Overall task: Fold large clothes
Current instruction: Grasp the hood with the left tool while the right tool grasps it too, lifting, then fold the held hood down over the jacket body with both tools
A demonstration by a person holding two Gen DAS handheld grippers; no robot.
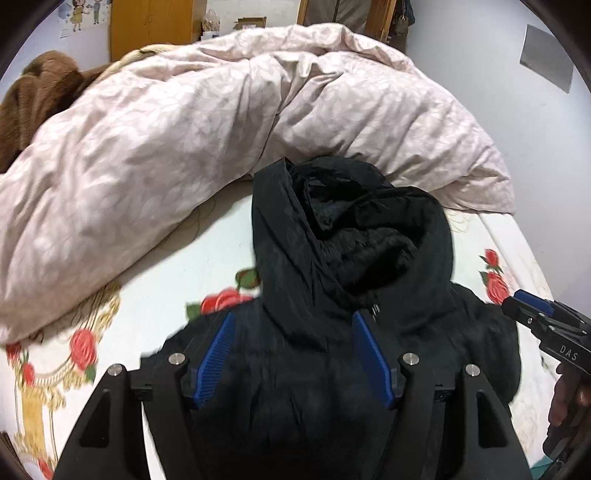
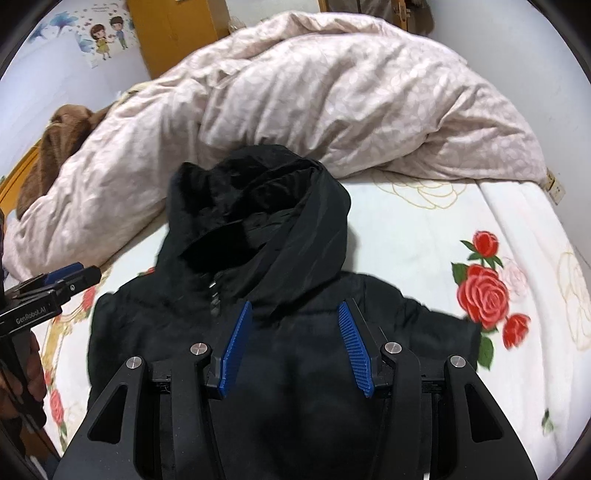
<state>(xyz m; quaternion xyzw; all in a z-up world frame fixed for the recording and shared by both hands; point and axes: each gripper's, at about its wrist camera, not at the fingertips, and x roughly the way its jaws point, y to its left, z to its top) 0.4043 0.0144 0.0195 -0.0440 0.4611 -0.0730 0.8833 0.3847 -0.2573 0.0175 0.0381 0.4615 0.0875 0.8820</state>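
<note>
Jacket (image 1: 332, 332) lies lengthwise, hood (image 1: 351, 229) pointing toward duvet (image 1: 184, 129).

My bed (image 2: 424, 229) wore a white sheet printed with red roses. On it, at the centre, lay the black hooded jacket (image 2: 280, 332), hood toward twelve o'clock. A rumpled pale pink duvet (image 2: 332, 103) (leaf-patterned) sprawled from nine to two o'clock, a brown blanket (image 2: 55, 147) beyond it at ten.

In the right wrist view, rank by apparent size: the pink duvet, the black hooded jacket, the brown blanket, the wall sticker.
1. pink duvet
2. black hooded jacket, nearer the camera, so this order is unsure
3. brown blanket, partly hidden
4. wall sticker
</note>
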